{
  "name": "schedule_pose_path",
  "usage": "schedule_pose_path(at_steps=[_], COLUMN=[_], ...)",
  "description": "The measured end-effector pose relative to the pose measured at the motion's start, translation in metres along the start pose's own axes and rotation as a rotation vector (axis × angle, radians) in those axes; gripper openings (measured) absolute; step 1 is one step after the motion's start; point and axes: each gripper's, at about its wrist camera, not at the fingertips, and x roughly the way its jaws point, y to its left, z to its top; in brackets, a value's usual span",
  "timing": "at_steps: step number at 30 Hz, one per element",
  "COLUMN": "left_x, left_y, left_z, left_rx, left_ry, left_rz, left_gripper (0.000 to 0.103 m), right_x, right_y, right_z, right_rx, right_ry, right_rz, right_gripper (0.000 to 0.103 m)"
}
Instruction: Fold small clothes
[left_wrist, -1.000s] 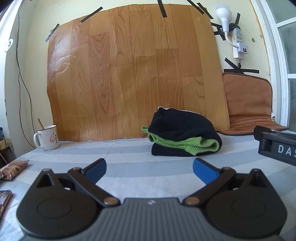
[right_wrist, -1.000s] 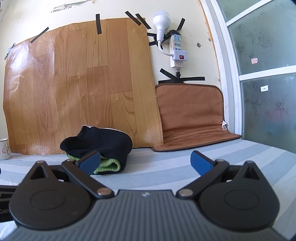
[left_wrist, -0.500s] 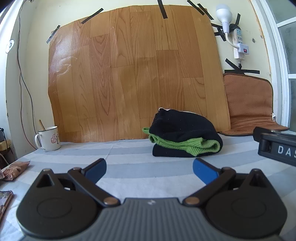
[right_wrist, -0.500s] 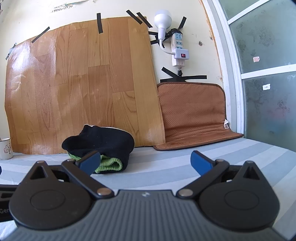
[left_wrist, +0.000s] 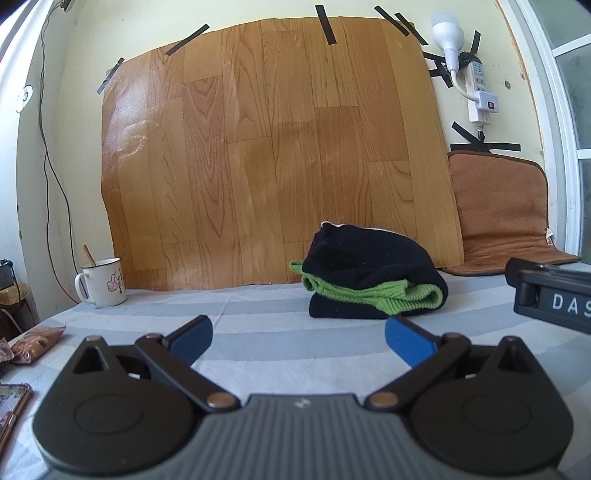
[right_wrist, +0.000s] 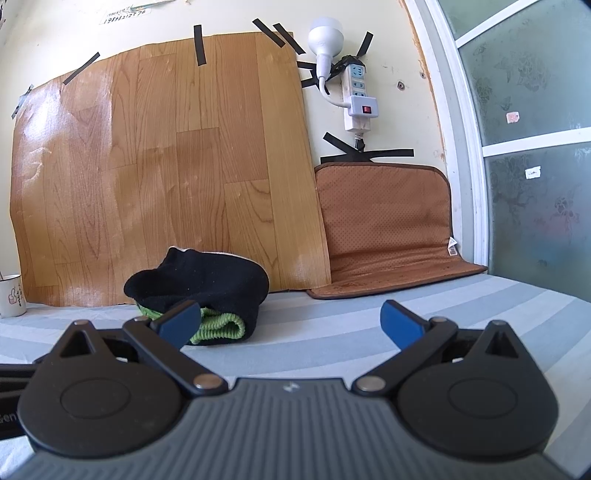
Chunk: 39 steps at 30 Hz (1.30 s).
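Black and green folded clothes (left_wrist: 373, 284) ahead, on striped sheet (left_wrist: 258, 332).
Left gripper (left_wrist: 297, 339) spread wide, empty, bundle a little right of its axis; right gripper (right_wrist: 290, 323) spread too, bundle ahead-left, long axis crosswise. Left probably nearer.
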Motion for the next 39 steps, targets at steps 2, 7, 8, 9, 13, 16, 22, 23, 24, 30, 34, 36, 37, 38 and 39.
schedule_pose_path(at_steps=[2,7,8,9,13,16,22,23,24,30,34,36,37,38,39], left_x=[0.001,0.002,0.003,0.004,0.005,0.0,-0.017,-0.019,-0.02,-0.037,-0.047,-0.052,-0.055,-0.056,-0.058], left_y=[0.0,-0.002,-0.003,-0.003,-0.005,-0.006,-0.009,-0.009,-0.009,0.003,0.011,0.015,0.017,0.018,0.019], left_z=[0.0,0.0,0.0,0.0,0.0,0.001,0.003,0.004,0.005,0.021,0.037,0.042,0.044,0.046,0.048], left_rx=[0.003,0.013,0.017,0.02,0.042,0.053,0.079,0.08,0.08,0.029,0.016,0.004,-0.004,-0.011,-0.017], left_ry=[0.001,0.008,0.012,0.015,0.018,-0.005,-0.048,-0.037,-0.017,0.017,0.014,0.014,0.02,0.03,0.04], left_rz=[0.002,0.003,0.003,0.003,0.004,-0.015,-0.056,-0.061,-0.065,-0.079,-0.045,-0.038,-0.039,-0.043,-0.044], left_gripper=[0.103,0.103,0.103,0.103,0.103,0.103,0.103,0.103,0.103,0.103,0.103,0.103,0.103,0.103,0.103], right_x=[0.001,0.002,0.002,0.002,0.003,-0.005,-0.026,-0.029,-0.031,-0.039,-0.043,-0.045,-0.047,-0.048,-0.049], right_y=[0.0,-0.001,-0.001,-0.001,-0.002,-0.003,-0.007,-0.009,-0.011,-0.025,-0.027,-0.027,-0.027,-0.027,-0.027], right_z=[0.0,-0.001,-0.001,0.0,0.0,-0.003,0.006,0.008,0.009,0.014,0.014,0.013,0.012,0.012,0.011], right_rx=[-0.001,0.0,0.001,0.002,0.012,0.033,0.026,0.026,0.03,0.107,0.136,0.145,0.149,0.152,0.155], right_ry=[0.0,0.008,0.009,0.01,0.047,0.088,0.099,0.099,0.1,0.118,0.124,0.128,0.13,0.132,0.134], right_rz=[0.005,0.02,0.023,0.024,0.031,0.059,0.107,0.113,0.115,0.124,0.131,0.141,0.146,0.15,0.154], right_gripper=[0.103,0.103,0.103,0.103,0.103,0.103,0.103,0.103,0.103,0.103,0.103,0.103,0.103,0.103,0.103])
